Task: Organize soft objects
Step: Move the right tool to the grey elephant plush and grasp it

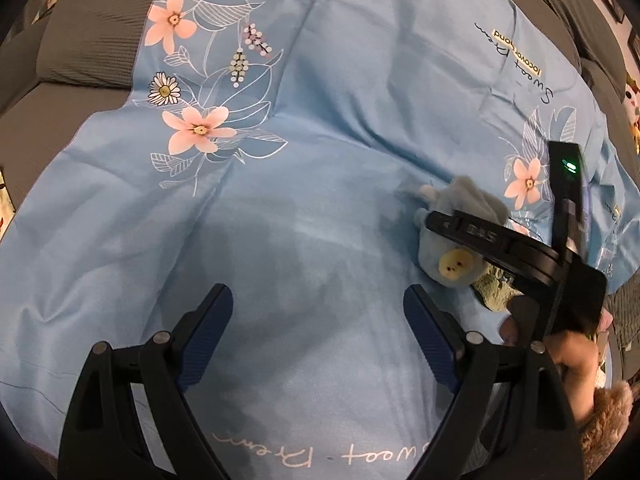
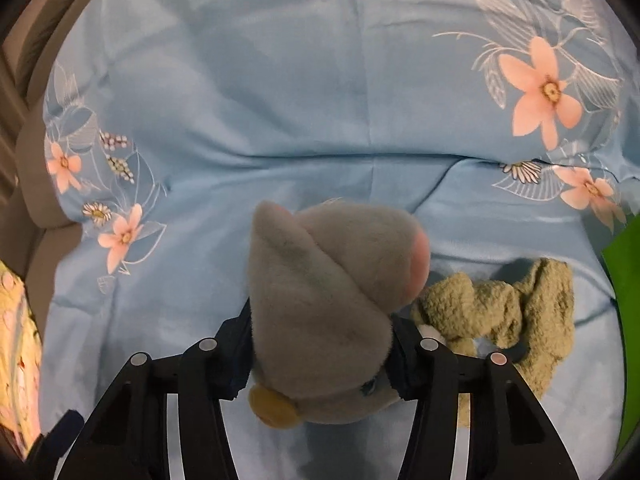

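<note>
A grey and pale blue plush toy (image 2: 320,304) with a yellow patch and a pink spot sits between the fingers of my right gripper (image 2: 320,354), which is shut on it just above the blue sheet. In the left wrist view the same plush toy (image 1: 452,240) shows at the right with the right gripper (image 1: 496,240) over it. A green fuzzy cloth (image 2: 516,312) lies crumpled just right of the toy. My left gripper (image 1: 318,328) is open and empty over bare sheet, left of the toy.
A light blue floral sheet (image 1: 320,100) covers the bed. Grey pillows (image 1: 92,28) lie at the far left. A bright green object (image 2: 626,300) is at the right edge and a yellow patterned cloth (image 2: 16,360) at the left edge.
</note>
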